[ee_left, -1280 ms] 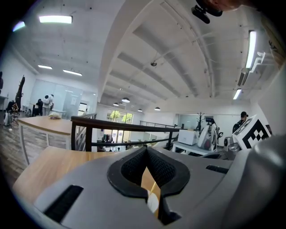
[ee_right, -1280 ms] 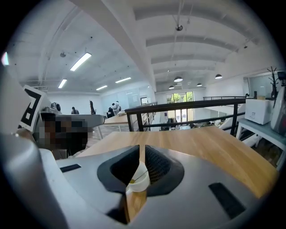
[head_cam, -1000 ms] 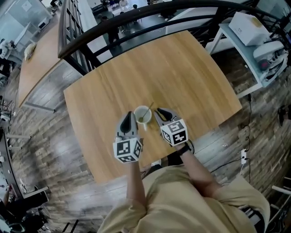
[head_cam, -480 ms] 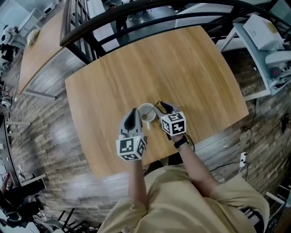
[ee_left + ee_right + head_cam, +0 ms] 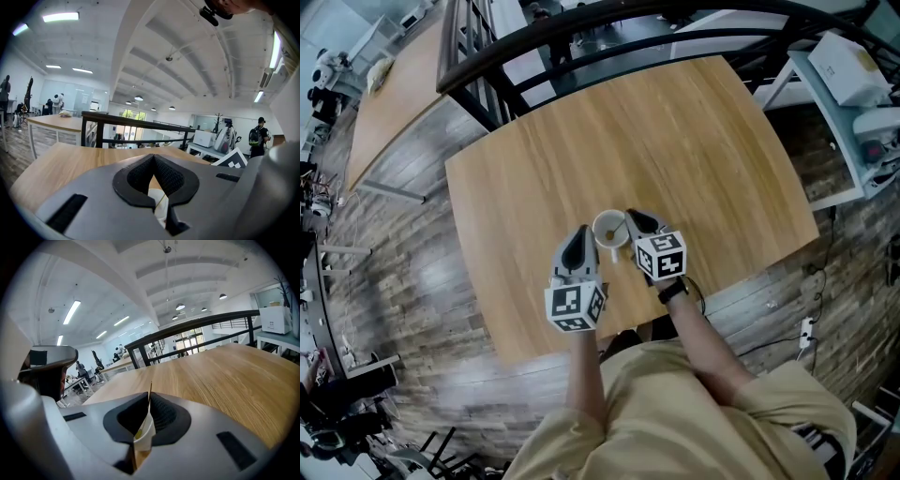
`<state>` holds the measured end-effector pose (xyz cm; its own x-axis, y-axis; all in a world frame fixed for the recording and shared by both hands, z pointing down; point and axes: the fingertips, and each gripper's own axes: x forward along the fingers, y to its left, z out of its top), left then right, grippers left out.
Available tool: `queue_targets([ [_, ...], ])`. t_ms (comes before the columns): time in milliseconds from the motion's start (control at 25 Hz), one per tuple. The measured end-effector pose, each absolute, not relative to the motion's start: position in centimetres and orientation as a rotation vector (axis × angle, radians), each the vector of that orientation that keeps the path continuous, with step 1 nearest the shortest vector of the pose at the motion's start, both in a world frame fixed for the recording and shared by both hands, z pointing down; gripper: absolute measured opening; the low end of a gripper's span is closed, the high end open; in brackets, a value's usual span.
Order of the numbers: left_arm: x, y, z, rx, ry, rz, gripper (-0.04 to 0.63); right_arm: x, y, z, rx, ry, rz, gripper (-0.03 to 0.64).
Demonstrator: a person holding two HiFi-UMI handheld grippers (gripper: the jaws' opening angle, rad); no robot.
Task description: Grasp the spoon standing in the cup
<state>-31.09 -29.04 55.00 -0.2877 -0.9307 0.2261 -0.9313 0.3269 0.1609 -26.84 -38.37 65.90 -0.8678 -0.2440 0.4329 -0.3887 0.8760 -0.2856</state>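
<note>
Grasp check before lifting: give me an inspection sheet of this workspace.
Surface: light wooden table, holding the cup.
Job's things: white paper cup upright near the table's front edge; thin spoon standing in it, handle up.
Clutter: nothing seen.
Grippers: left gripper shut, empty, beside the cup; right gripper shut on the spoon's handle.
Cables: white power strip with dark cords on the floor, right of the table.
Surroundings: black railing behind the table; second wooden table at left; plank floor.
</note>
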Motion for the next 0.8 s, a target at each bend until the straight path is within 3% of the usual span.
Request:
queue_targets([
  [800, -29.0, -25.1, 48.4, 1.827, -2.382, -0.036, 0.012, -22.3, -34.7, 55.8, 0.612, -2.842, 0.344, 0.017],
])
